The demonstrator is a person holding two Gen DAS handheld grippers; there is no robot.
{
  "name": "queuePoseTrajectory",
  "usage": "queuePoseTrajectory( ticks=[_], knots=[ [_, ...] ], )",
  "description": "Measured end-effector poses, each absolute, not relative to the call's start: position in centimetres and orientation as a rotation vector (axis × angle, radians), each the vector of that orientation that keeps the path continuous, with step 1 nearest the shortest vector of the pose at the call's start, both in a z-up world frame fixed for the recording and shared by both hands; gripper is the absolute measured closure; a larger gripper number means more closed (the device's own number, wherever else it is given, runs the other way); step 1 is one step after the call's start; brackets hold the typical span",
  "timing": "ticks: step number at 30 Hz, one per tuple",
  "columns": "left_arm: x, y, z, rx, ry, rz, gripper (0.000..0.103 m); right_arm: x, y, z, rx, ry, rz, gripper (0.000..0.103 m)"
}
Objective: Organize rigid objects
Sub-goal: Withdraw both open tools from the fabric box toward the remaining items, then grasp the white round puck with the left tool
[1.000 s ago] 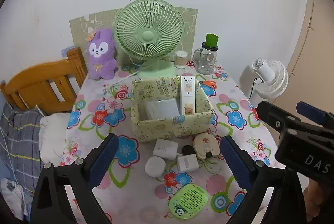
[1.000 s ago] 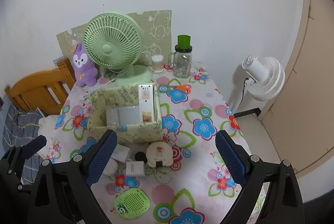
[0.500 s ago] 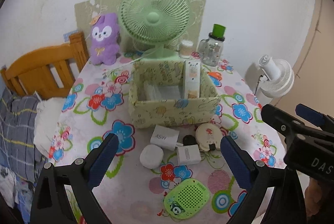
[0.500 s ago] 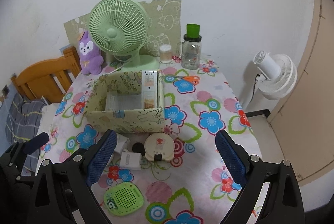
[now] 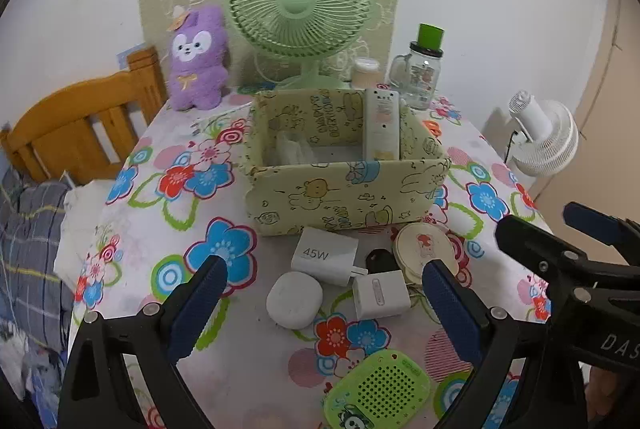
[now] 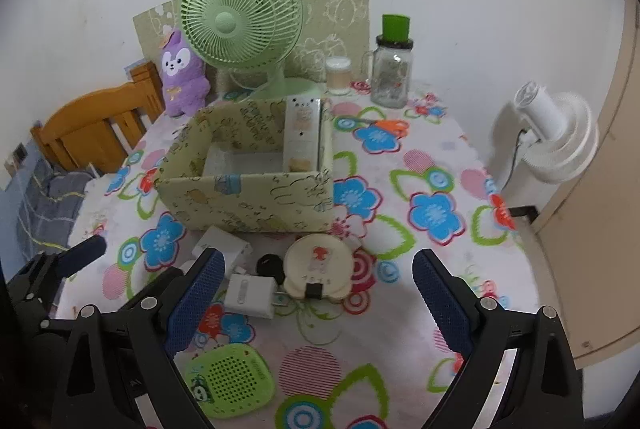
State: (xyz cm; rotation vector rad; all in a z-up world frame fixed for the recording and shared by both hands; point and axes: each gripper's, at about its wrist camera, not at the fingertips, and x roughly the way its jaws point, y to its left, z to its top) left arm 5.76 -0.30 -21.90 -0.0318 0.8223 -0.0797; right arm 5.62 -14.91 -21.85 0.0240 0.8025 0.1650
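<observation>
- white boxy 45w charger, smooth round white puck and small white plug adapter cluster at lower centre, just before the patterned paper-covered box.
- ribbed green speaker lies at the bottom edge.
- left gripper gapes wide, framing the cluster, empty.
- right gripper likewise wide, round cream case between its fingers.

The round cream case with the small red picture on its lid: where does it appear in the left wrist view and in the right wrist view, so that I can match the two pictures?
Left wrist view: the round cream case lies right of centre, just before the box's right front corner.
Right wrist view: it lies at centre, between the open fingers.
Shared landmark: the yellow-green box directly behind it.
</observation>
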Motion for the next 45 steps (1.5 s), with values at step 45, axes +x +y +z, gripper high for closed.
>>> queuePoseTrajectory(
  ticks=[45],
  knots=[
    [8.8,1.5,-30.9,0.117,0.918,-0.202,0.007,7.8,-9.8,-31.3,0.001,0.881,0.127,0.006]
  ],
)
